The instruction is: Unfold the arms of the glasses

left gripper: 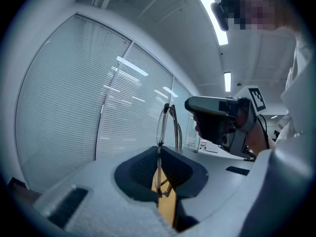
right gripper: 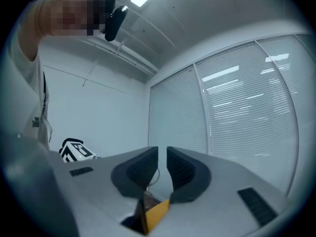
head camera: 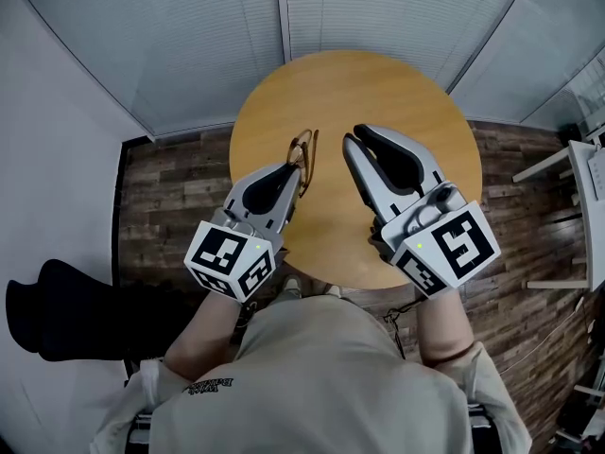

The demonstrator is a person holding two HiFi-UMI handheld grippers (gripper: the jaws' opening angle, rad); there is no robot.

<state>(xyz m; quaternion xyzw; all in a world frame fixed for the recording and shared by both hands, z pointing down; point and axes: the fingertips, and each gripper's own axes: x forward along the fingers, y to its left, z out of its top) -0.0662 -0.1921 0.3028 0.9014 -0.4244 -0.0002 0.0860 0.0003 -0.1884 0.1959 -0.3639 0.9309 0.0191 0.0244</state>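
The glasses (head camera: 303,151), thin brown-framed, hang over the round wooden table (head camera: 416,102) with my left gripper (head camera: 294,174) shut on them. In the left gripper view one rim (left gripper: 161,125) stands upright out of the pads, with the frame's lower part pinched between them. My right gripper (head camera: 356,136) hovers just right of the glasses and apart from them. Its jaws stand a narrow gap apart in the right gripper view (right gripper: 162,165), with nothing pressed between them. The right gripper (left gripper: 222,120) also shows in the left gripper view, to the right of the glasses.
Window blinds (head camera: 284,17) rise behind the table. A black object (head camera: 57,315) lies on the wood floor at the left. White furniture (head camera: 584,206) stands at the right. The left gripper's marker cube (right gripper: 74,150) shows at the left of the right gripper view.
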